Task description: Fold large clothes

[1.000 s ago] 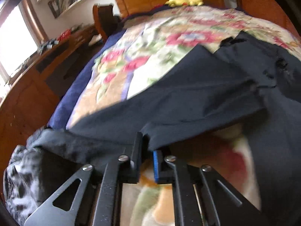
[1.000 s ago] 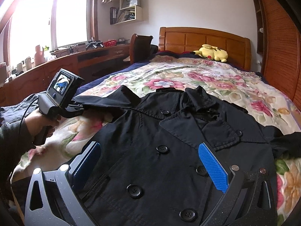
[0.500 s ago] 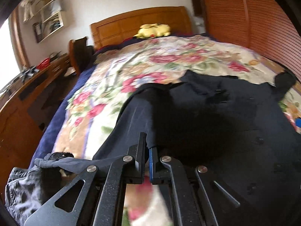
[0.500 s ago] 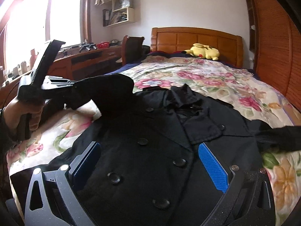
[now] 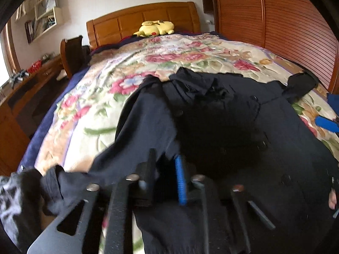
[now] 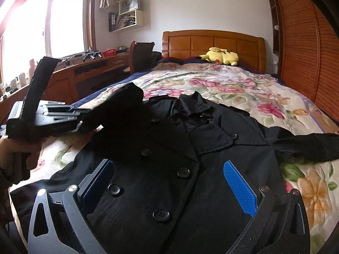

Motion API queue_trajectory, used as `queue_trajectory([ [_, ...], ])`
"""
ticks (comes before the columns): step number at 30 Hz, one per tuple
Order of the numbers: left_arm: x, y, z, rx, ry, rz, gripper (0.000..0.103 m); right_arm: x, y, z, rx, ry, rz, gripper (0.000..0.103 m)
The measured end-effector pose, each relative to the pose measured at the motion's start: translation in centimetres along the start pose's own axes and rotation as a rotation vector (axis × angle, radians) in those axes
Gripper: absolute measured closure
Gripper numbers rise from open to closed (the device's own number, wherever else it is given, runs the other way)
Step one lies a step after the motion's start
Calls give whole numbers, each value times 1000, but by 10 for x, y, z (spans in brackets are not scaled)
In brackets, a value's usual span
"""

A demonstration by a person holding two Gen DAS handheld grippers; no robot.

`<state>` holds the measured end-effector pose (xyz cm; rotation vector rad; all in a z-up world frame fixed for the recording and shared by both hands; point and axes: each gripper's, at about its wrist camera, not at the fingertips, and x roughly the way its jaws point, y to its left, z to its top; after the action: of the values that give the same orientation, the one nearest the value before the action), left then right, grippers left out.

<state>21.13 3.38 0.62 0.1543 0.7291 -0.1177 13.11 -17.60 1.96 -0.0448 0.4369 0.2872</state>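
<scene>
A large black double-breasted coat (image 6: 169, 169) lies front up on the floral bedspread (image 6: 233, 84). My left gripper (image 5: 165, 165) is shut on the coat's left sleeve (image 5: 144, 114), which it holds lifted and folded inward over the coat's chest; the gripper also shows in the right wrist view (image 6: 84, 118). My right gripper (image 6: 169, 175) is open and empty, hovering low over the coat's buttoned front. The coat's right sleeve (image 6: 307, 146) lies stretched out to the right on the bed.
A yellow plush toy (image 6: 220, 56) lies by the wooden headboard (image 6: 211, 44). A wooden desk (image 6: 84, 72) and a chair (image 6: 142, 53) stand left of the bed. A slatted wooden wardrobe (image 6: 303, 53) is on the right. Dark clothing (image 5: 14, 201) is heaped at the bed's near left corner.
My left gripper has carried the sleeve up and rightward, from out at the side of the bed to over the coat's chest. The right gripper stayed open and moved slightly.
</scene>
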Motion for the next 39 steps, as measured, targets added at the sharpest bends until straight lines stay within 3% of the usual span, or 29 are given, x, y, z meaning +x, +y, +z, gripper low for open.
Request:
queue_trajectory([
  [4, -11, 6, -20, -9, -15, -8, 57, -4, -6, 1, -8, 4, 4, 0],
  [6, -16, 10, -27, -1, -27, -6, 33, -5, -6, 2, -11, 4, 5, 0],
  [8, -21, 16, -33, -2, -44, -4, 22, -5, -3, 2, -17, 5, 5, 0],
  [16, -6, 63, -51, -81, 4, 64, 22, -3, -1, 3, -36, 16, 11, 0],
  [23, 31, 101, -75, -125, 118, 140, 22, 0, 0, 5, -46, 23, 16, 0],
  [33, 55, 113, -79, -98, 196, 177, 22, 3, 1, 5, -52, 32, 17, 0],
  [34, 55, 115, -78, -104, 191, 170, 25, 2, 1, 5, -52, 33, 17, 0],
  [36, 53, 119, -77, -117, 179, 147, 53, 3, 2, 5, -52, 34, 16, 0],
  [37, 53, 121, -76, -120, 179, 141, 61, 3, 1, 5, -53, 35, 14, 0],
  [38, 52, 122, -75, -120, 178, 135, 78, 2, 1, 4, -53, 35, 14, 0],
  [39, 51, 122, -74, -122, 179, 121, 85, 2, 1, 5, -53, 35, 14, 0],
])
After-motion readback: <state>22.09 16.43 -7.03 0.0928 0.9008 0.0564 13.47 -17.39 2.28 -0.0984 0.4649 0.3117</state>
